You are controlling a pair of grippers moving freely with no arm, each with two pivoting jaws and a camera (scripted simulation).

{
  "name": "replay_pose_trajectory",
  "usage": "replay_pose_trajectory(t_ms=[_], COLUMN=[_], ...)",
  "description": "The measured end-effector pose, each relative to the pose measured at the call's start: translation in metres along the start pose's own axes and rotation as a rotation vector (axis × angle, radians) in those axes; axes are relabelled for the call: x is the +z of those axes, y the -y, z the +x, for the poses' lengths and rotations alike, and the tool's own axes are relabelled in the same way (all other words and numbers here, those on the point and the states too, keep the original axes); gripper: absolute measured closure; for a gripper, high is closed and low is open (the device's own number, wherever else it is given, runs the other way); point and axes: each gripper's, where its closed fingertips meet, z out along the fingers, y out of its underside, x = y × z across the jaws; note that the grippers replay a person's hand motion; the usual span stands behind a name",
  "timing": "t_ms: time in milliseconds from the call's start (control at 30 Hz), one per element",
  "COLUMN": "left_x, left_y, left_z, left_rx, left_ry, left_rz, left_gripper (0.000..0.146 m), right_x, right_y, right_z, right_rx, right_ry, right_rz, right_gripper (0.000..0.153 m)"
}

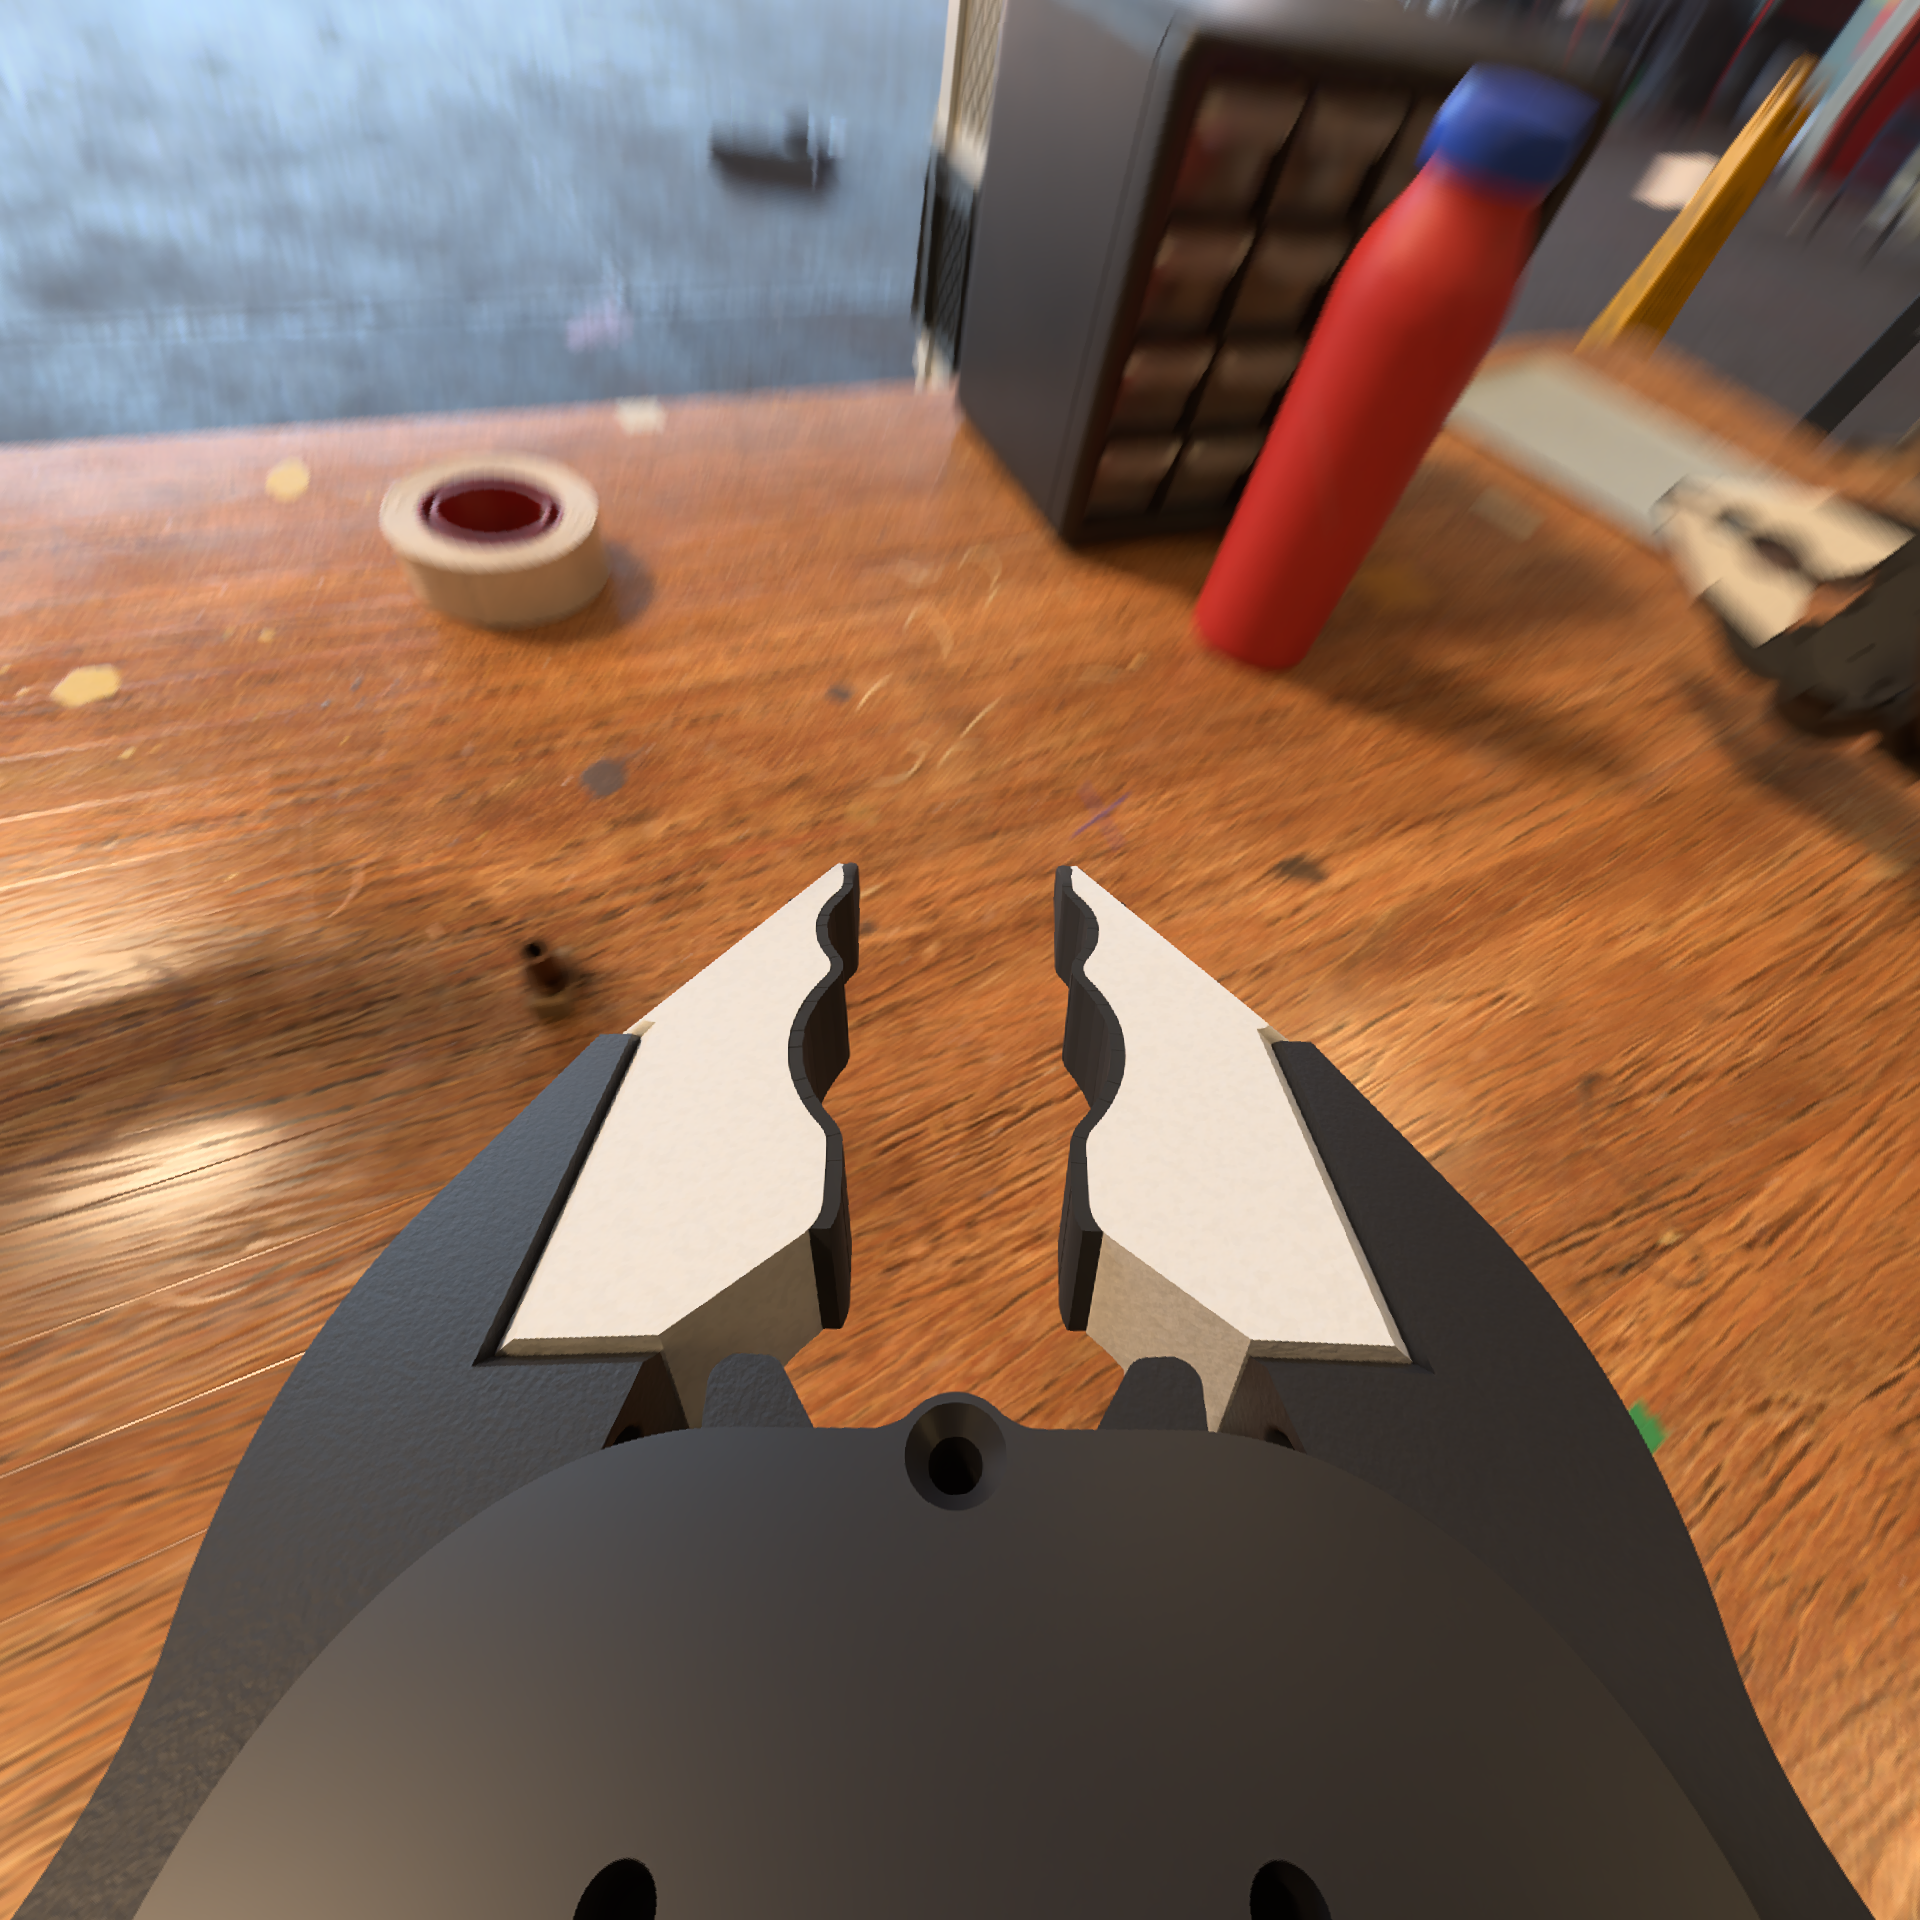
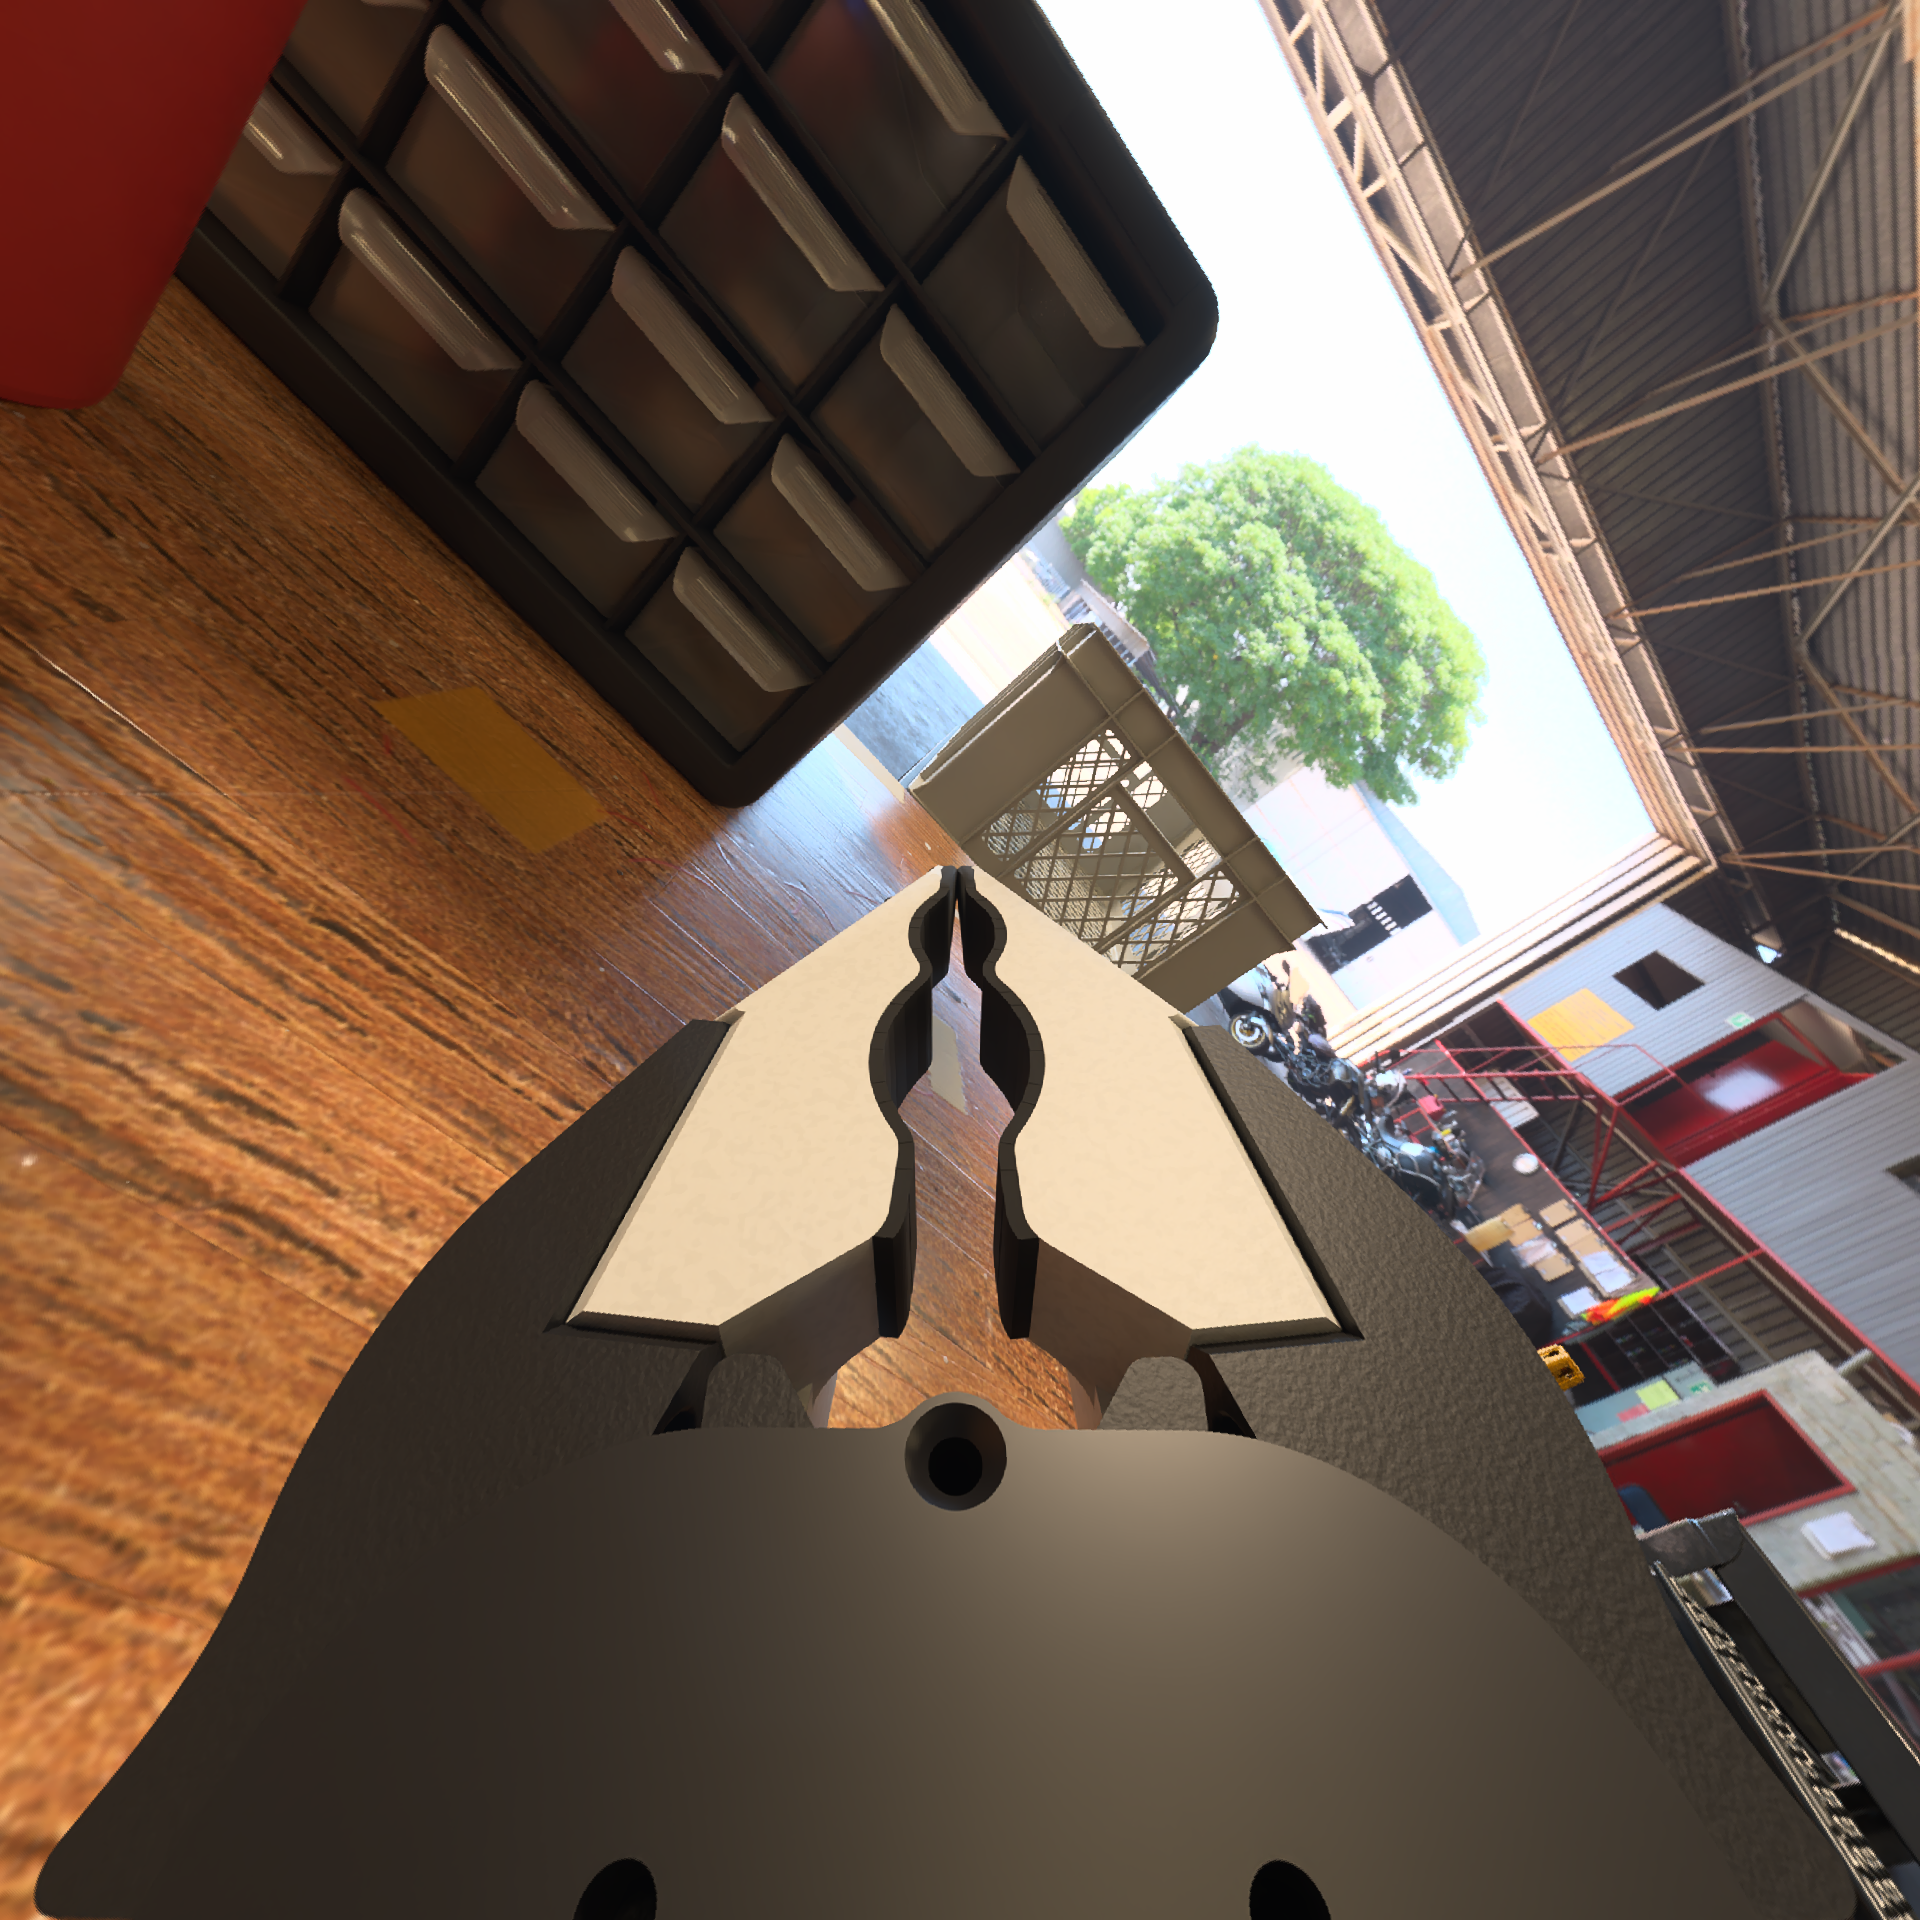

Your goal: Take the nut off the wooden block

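The left hand-held gripper (image 1: 956,883) gapes wide and empty, the right hand-held gripper (image 2: 956,883) is pinched closed on nothing, and neither nut nor wooden block is clearly visible, so removal looks unstarted.

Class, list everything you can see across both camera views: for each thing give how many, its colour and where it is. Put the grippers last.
Table: one, reddish-brown wood, under everything.
Tape roll: one, beige with dark red core, lying flat far left on the table.
Bottle: one, red with blue cap, upright before the drawer cabinet.
Drawer cabinet: one, black with dark drawers, at the back of the table.
Crate: one, beige lattice, behind the cabinet.
Small dark part: one, on the table left of the left gripper; too blurred to identify.
Wooden block: not identifiable in either view.
Left gripper: one, black with cream fingers, open and empty above the table.
Right gripper: one, same colours, tips together, nothing between them.
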Motion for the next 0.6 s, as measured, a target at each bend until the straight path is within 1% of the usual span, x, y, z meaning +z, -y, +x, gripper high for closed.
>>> replay_pose_trajectory(t_ms=[100, 167, 200, 233, 267, 300, 367, 467, 500, 600], left_x=[0.014, 0.025, 0.029, 0.032, 0.035, 0.037, 0.042, 0.048, 0.050, 0.057], left_y=[-0.011, -0.028, -0.038, -0.048, -0.057, -0.063, -0.069, -0.073, -0.076, -0.080], left_z=[-0.032, -0.041, -0.045, -0.049, -0.057, -0.067, -0.084, -0.091, -0.087, -0.054], left_rx=[0.049, 0.074, 0.087, 0.109, 0.135, 0.168, 0.214, 0.185, 0.157, 0.052], left_ry=[0.042, 0.000, -0.020, -0.033, -0.019, 0.021, 0.084, 0.085, 0.055, -0.170], left_rz=[-0.286, -0.469, -0.549, -0.631, -0.703, -0.756, -0.818, -0.870, -0.896, -0.904], left_gripper=[0.109, 0.112, 0.116, 0.124, 0.129, 0.130, 0.131, 0.130, 0.130, 0.131], right_x=[0.000, 0.000, 0.000, 0.001, 0.001, 0.001, 0.001, 0.000, 0.000, 0.000], right_y=[0.001, 0.001, 0.002, 0.002, 0.002, 0.002, 0.001, 0.002, 0.003, 0.003], right_z=[-0.002, -0.003, -0.004, -0.005, -0.005, -0.005, -0.005, -0.004, -0.004, -0.002], right_rx=[-0.011, -0.020, -0.023, -0.024, -0.023, -0.021, -0.014, -0.001, 0.004, 0.020], right_ry=[0.009, 0.015, 0.018, 0.020, 0.022, 0.023, 0.025, 0.028, 0.029, 0.027], right_rz=[0.002, 0.006, 0.007, 0.007, 0.008, 0.008, 0.009, 0.016, 0.021, 0.026], right_gripper=[0.153, 0.153, 0.153, 0.153, 0.153, 0.153, 0.153, 0.153, 0.153, 0.153])
